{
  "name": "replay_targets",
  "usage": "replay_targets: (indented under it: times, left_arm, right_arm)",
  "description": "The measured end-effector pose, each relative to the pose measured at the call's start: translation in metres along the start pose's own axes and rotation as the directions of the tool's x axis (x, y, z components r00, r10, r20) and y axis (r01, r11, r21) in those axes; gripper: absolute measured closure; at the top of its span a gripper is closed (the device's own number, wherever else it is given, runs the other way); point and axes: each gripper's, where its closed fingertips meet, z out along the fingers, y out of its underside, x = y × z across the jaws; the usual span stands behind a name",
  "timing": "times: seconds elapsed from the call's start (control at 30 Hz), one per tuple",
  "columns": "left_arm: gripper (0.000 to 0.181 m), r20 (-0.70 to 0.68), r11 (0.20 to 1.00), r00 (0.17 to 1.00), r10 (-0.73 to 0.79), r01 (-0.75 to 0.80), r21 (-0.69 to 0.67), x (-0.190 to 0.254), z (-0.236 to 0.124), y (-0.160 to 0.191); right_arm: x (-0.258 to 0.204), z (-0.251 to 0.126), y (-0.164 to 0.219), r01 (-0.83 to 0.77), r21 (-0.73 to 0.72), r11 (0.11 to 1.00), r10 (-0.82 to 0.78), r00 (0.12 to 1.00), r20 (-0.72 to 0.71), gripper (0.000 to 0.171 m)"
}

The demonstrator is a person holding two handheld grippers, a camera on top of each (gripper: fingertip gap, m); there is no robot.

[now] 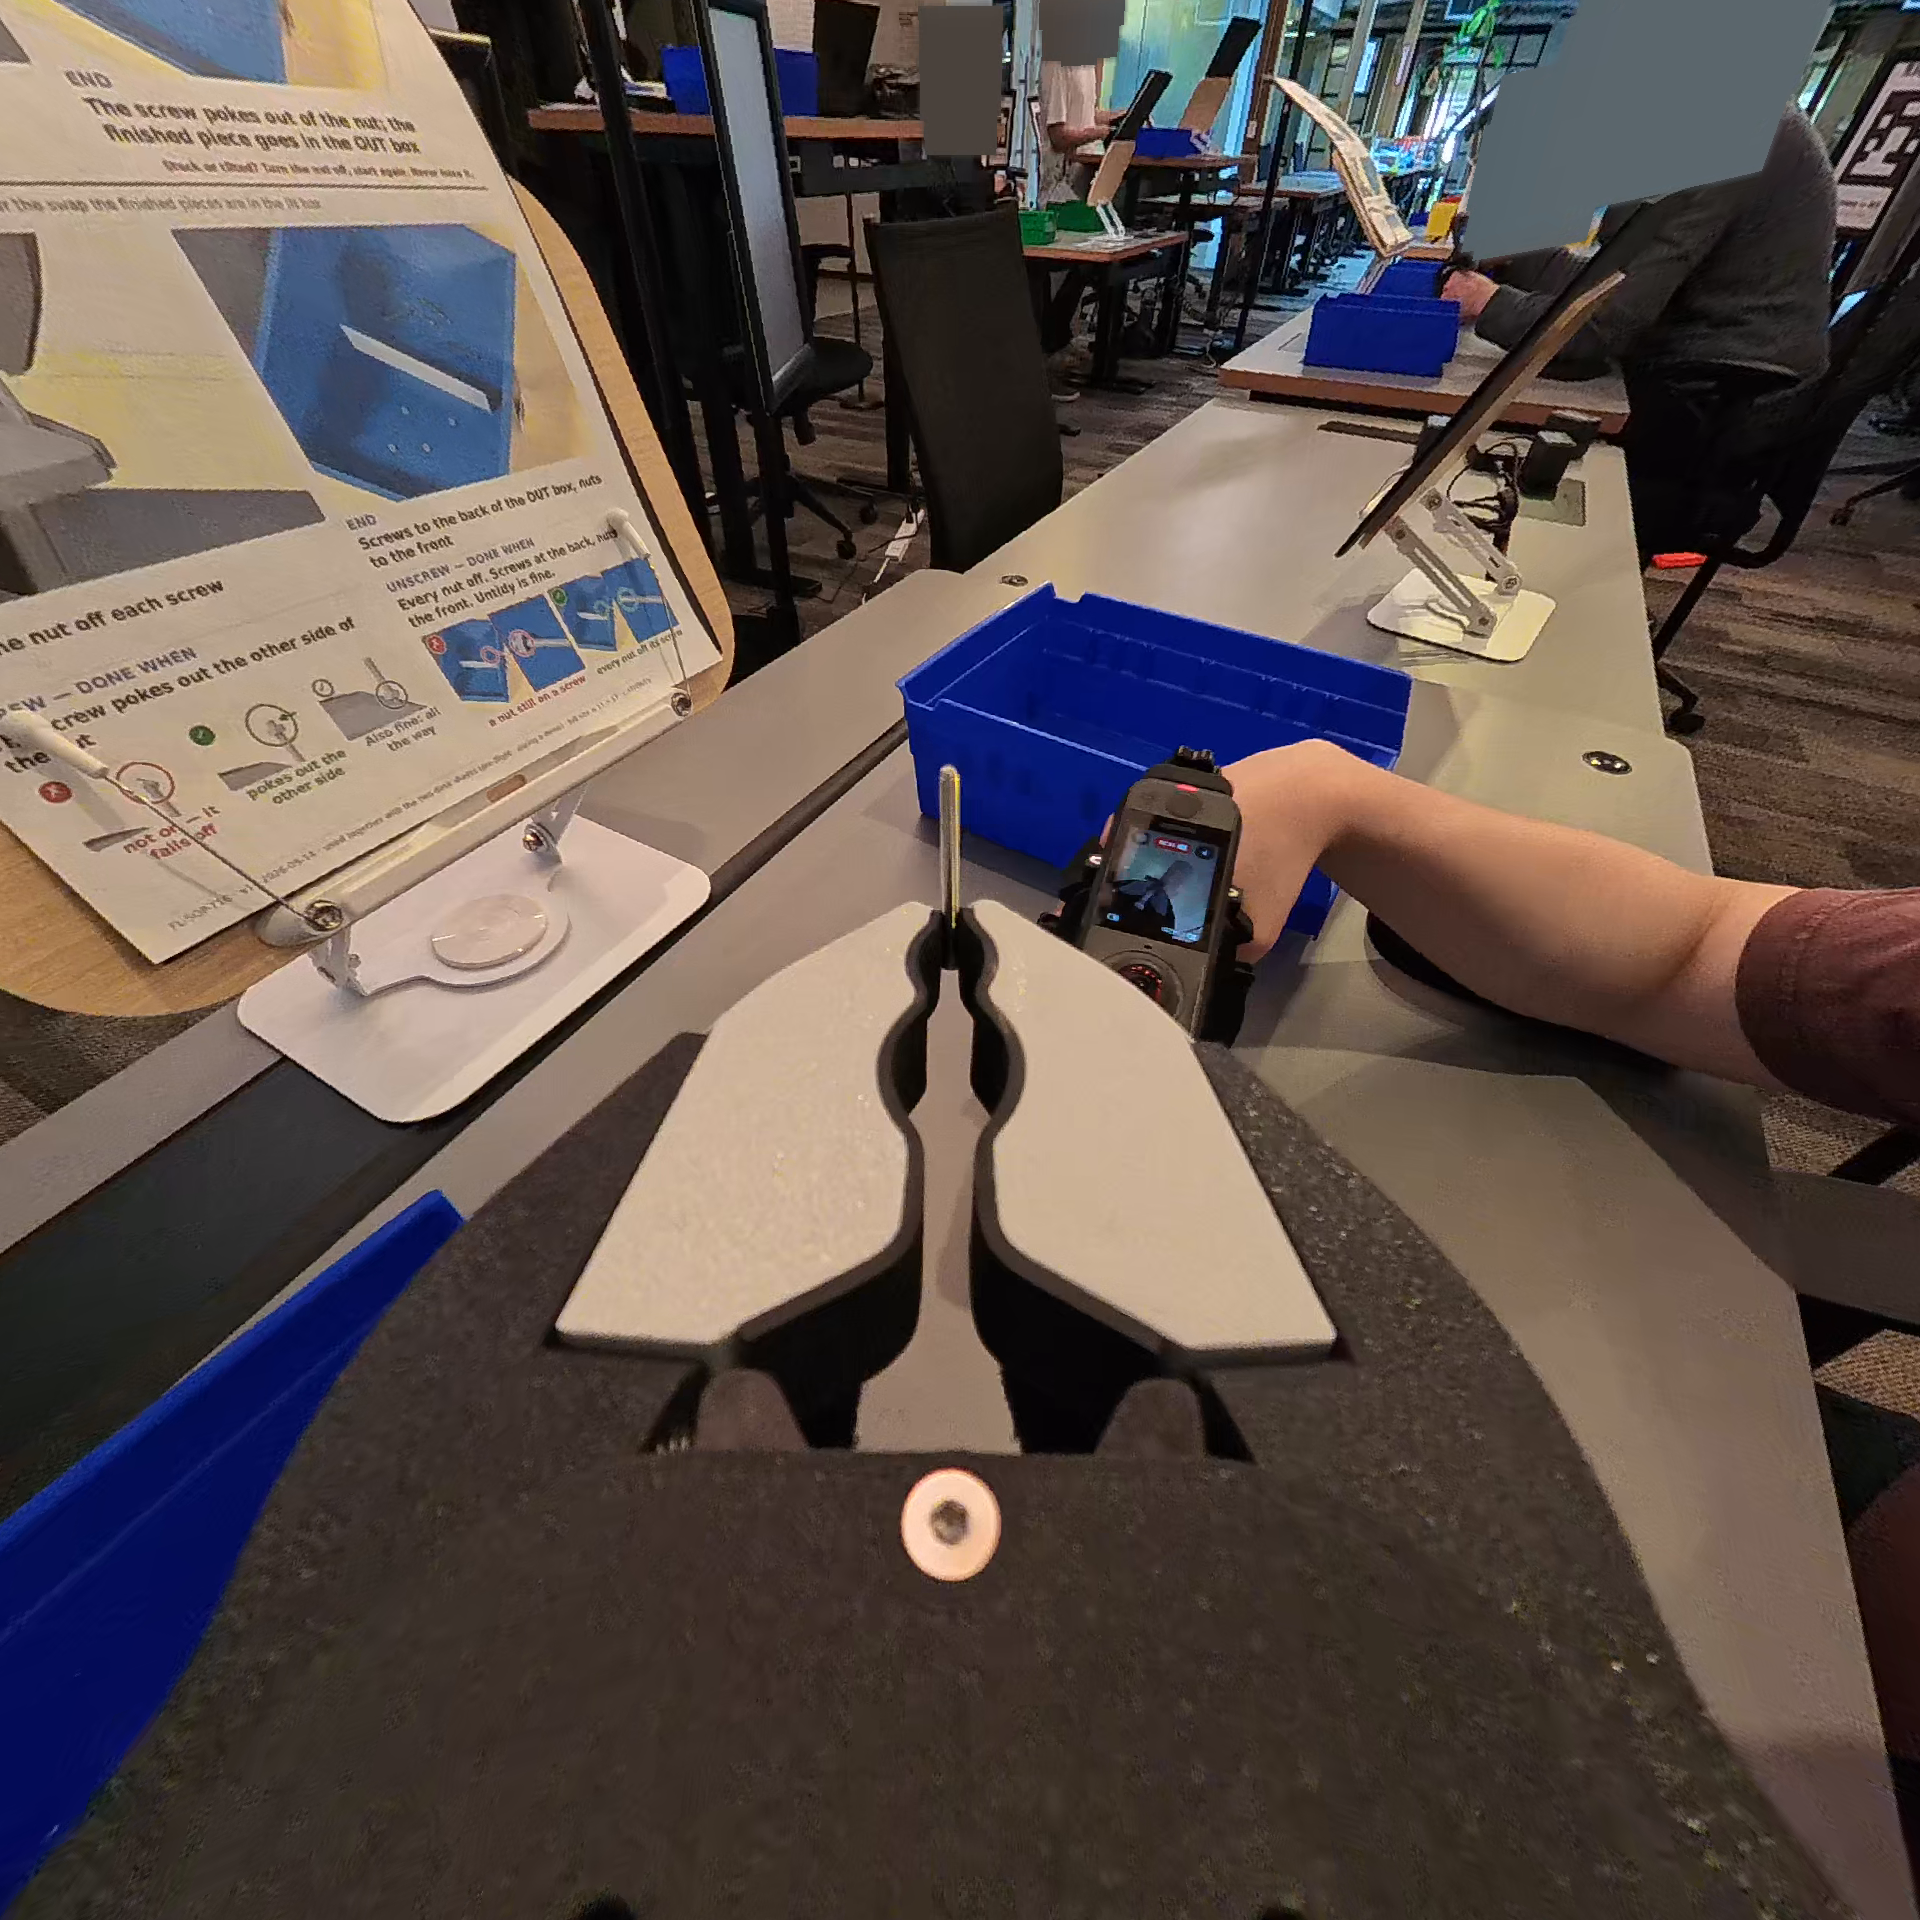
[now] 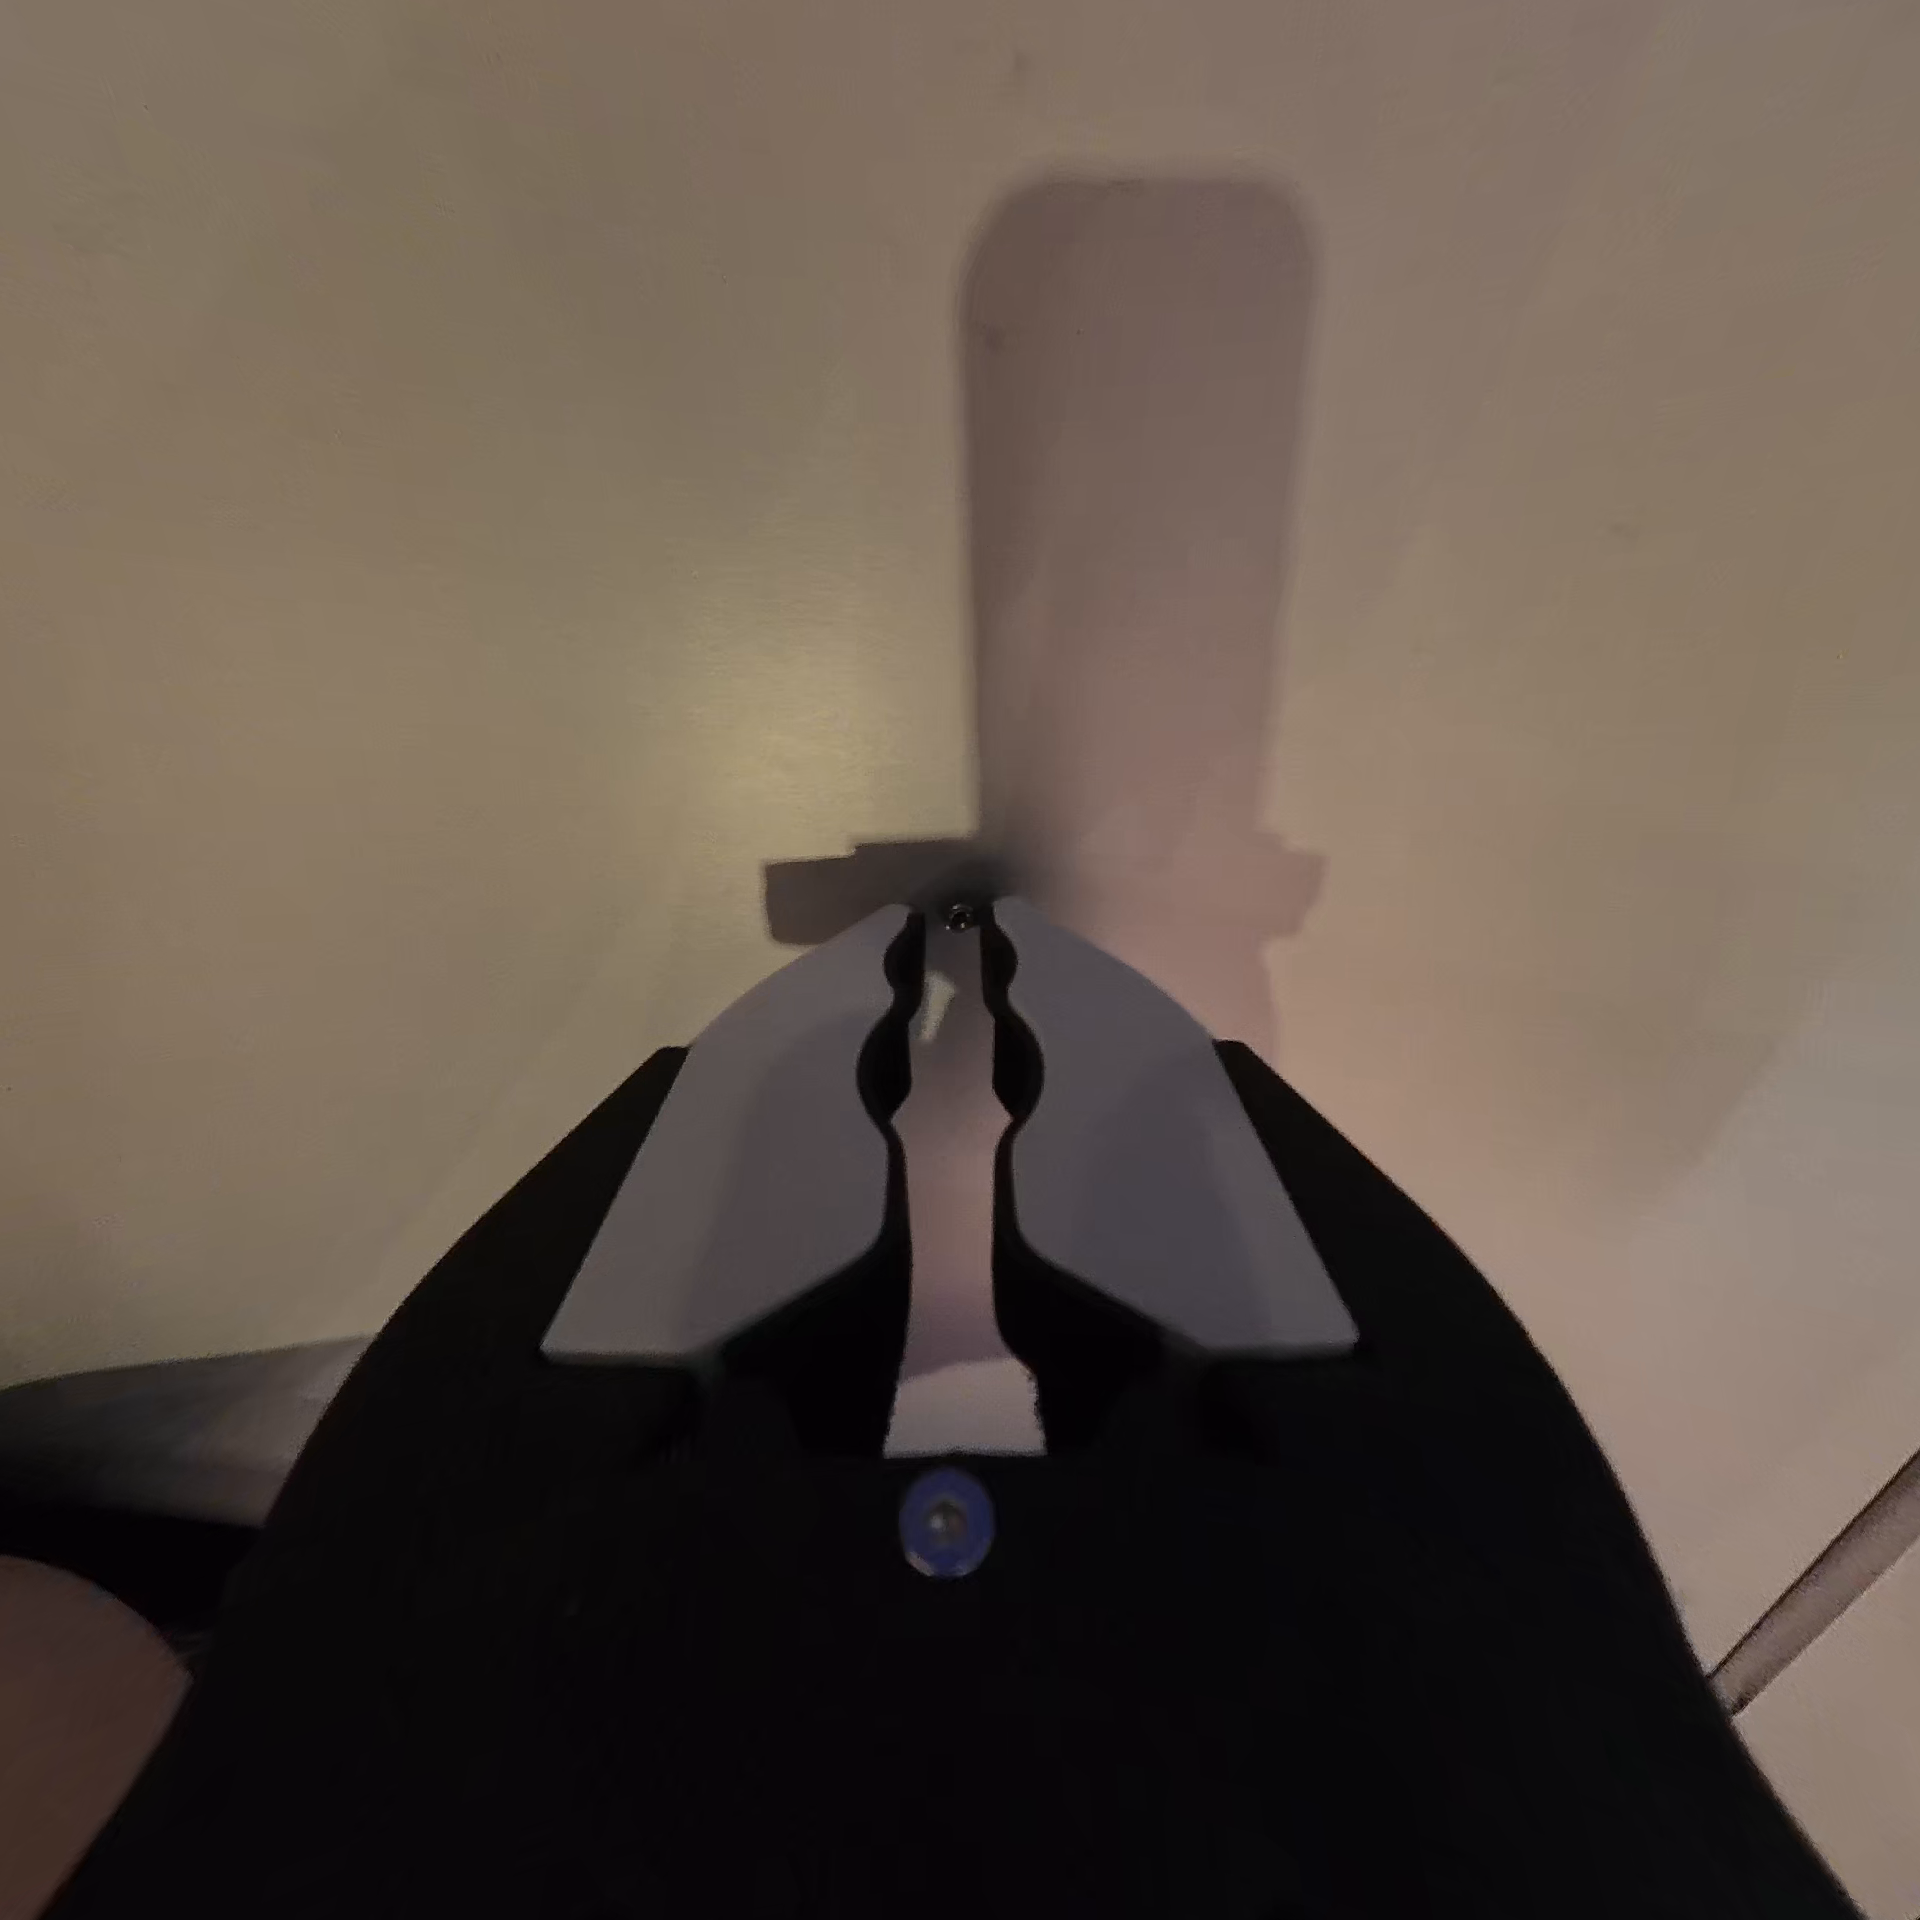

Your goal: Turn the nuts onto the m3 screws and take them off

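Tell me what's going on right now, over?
Left gripper shut on upright screw. Right gripper pinching a small dark nut. Nothing blocking.

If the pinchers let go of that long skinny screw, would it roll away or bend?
The screw looks like stiff metal, so it probably won't bend. It's thin and round, so it would likely roll on the smooth table. It's probably very light, pinched upright only at the left gripper tips.

Printed wording on propped instruction sheet [image 1: 312, 468]
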Motion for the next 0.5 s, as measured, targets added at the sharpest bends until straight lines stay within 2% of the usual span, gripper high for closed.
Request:
replay_targets:
  times: [0.23, 0.4, 0.5]
  left_arm:
    - [0.179, -0.004, 1.000, 1.000, -0.011, 0.011, -0.008, 0.000, 0.003, 0.003]
    - [0.179, 0.002, 0.999, 1.000, -0.016, 0.016, -0.043, -0.002, 0.009, 0.011]
    - [0.179, -0.011, 0.997, 1.000, -0.014, 0.013, -0.082, 0.002, 0.018, 0.020]
  right_arm:
    - [-0.001, 0.000, 0.001, -0.012, 0.003, 1.000, 0.012, 1.000, 0.024, 0.164]
    - [-0.003, -0.001, 0.000, 0.039, -0.007, 0.999, -0.039, 0.999, -0.006, 0.165]
    - [-0.012, -0.017, -0.006, 0.067, 0.021, 0.998, -0.067, 0.998, -0.023, 0.165]
